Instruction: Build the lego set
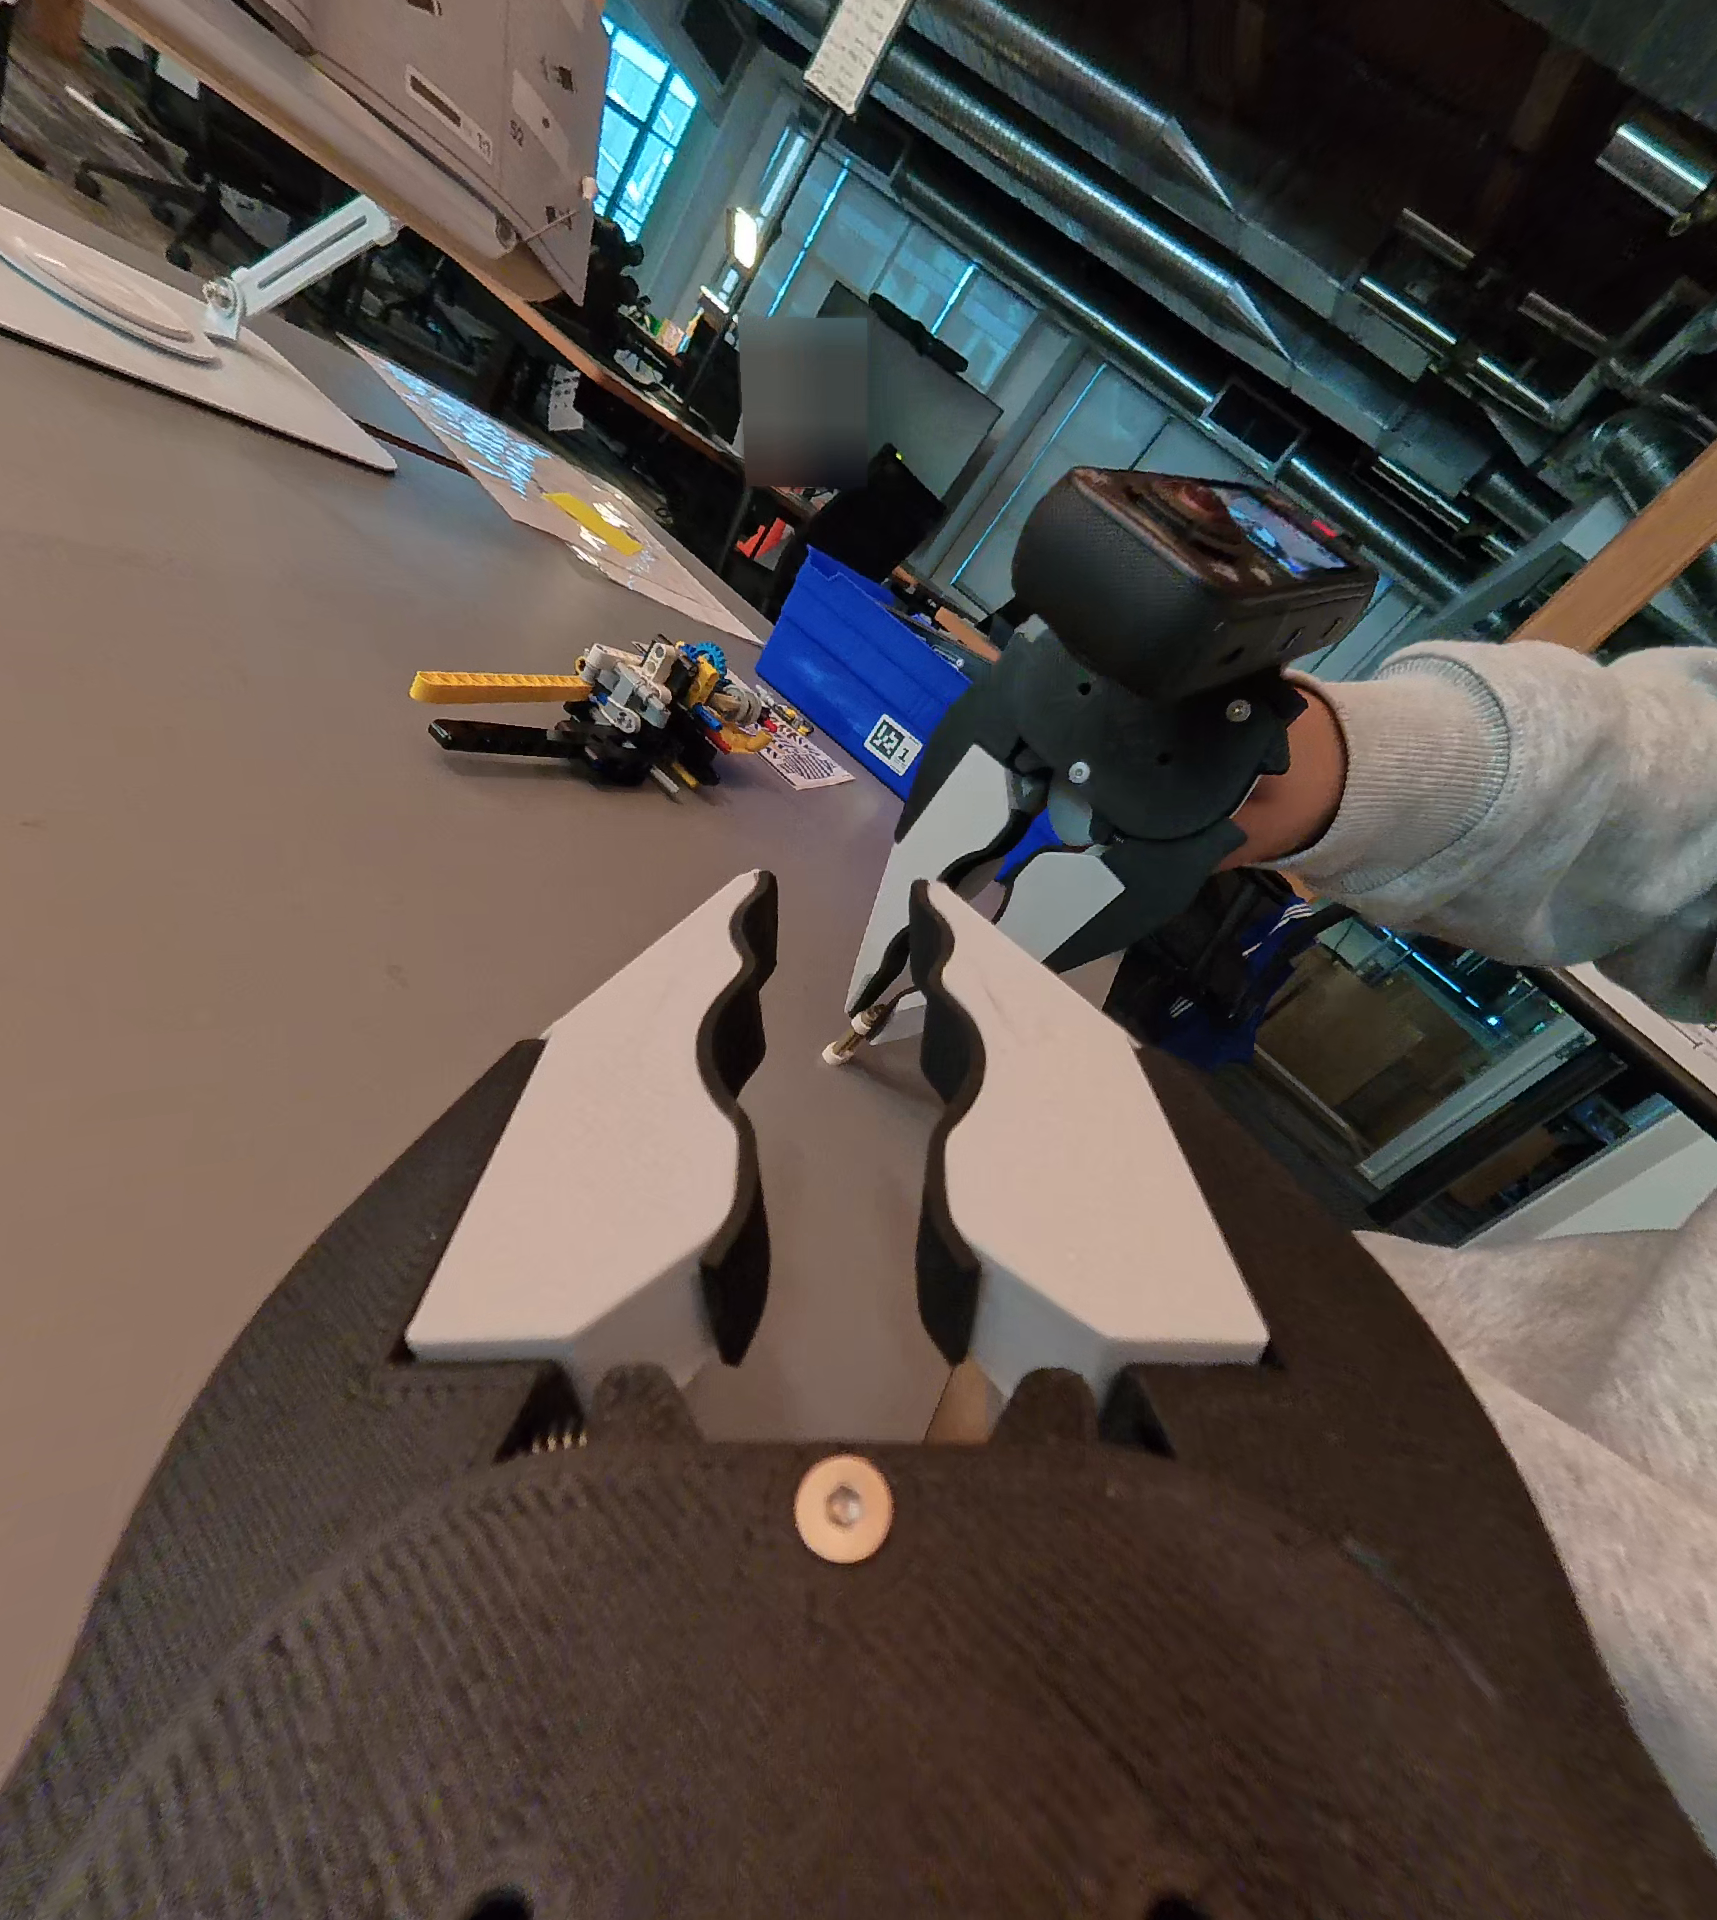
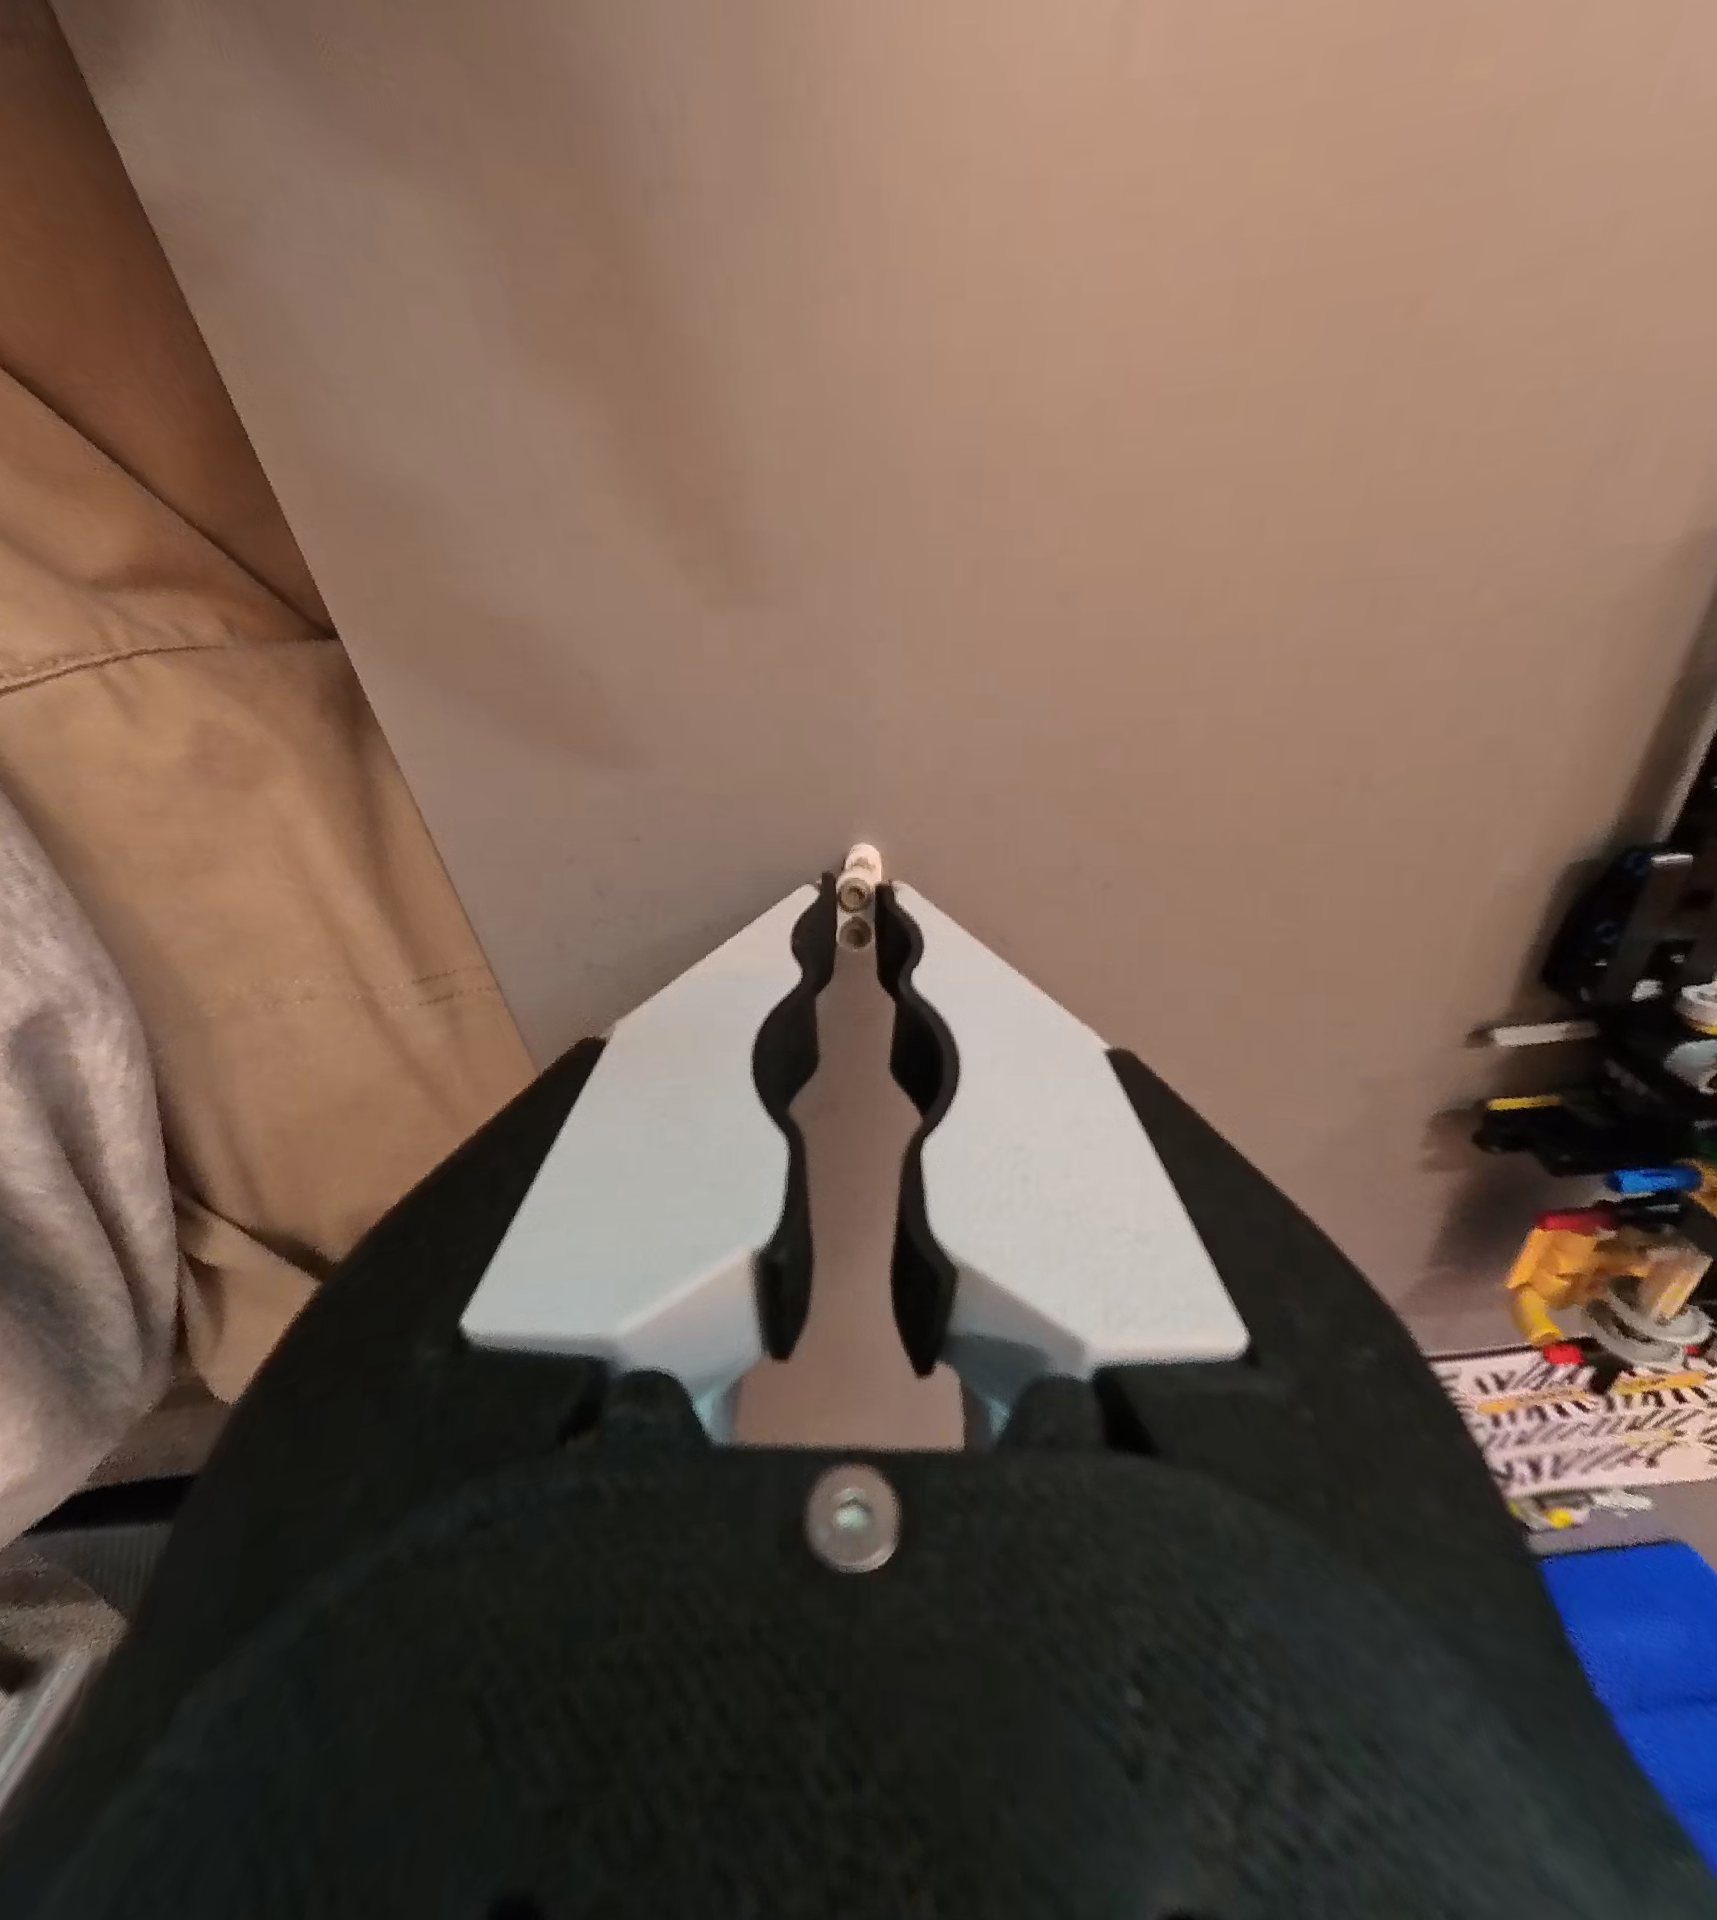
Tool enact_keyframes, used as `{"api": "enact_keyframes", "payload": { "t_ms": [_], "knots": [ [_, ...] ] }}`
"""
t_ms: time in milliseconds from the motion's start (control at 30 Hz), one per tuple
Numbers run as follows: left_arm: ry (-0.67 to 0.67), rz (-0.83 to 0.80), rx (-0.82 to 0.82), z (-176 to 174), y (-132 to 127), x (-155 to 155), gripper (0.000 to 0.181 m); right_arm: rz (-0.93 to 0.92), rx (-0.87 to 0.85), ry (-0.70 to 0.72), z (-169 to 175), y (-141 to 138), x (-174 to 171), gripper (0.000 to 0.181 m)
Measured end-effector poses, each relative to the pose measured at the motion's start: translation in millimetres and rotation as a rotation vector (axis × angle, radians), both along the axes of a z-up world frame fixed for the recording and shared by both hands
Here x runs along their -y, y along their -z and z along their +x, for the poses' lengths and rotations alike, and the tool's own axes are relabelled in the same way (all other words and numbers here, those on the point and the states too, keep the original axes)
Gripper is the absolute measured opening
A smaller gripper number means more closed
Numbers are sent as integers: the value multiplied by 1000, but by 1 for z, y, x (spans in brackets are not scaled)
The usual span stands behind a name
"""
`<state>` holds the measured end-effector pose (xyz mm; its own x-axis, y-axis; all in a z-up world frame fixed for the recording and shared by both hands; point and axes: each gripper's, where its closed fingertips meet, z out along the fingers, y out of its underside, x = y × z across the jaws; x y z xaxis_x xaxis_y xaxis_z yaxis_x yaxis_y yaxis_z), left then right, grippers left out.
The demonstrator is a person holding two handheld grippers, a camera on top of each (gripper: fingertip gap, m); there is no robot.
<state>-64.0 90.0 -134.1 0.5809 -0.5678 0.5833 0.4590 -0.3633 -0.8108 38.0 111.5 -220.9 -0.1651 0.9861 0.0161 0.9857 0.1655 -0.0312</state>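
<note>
We pinched a small cream lego pin [image 2: 856, 902] at the very tips of our right gripper [image 2: 855, 906], low over the grey table [image 2: 1041, 416]. Our left gripper [image 1: 841, 906] hovered nearby with its fingers parted around nothing. The part-built lego model [image 1: 625, 717] lay farther off beside a blue bin [image 1: 859, 665].

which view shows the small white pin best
The right wrist view: the small white pin sits centred, pinched between the right gripper tips. The left wrist view shows it farther off, partly hidden behind the left gripper.
</note>
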Motion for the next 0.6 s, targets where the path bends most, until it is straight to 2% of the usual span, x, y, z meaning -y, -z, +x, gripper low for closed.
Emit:
{"api": "enact_keyframes", "payload": {
  "t_ms": [33,200,400,600],
  "knots": [
    [-1,0,2,0,0,0,23,-1,-12,5,0,0,0,6],
    [3,-4,5,0,1,0,23,34,-24,-5,0,0,-2,7],
    [6,-8,7,0,1,-1,23,54,18,-42,3,3,-1,27],
    [7,-10,15,0,1,-1,22,47,8,-13,2,-8,-4,21]
  ]
}}
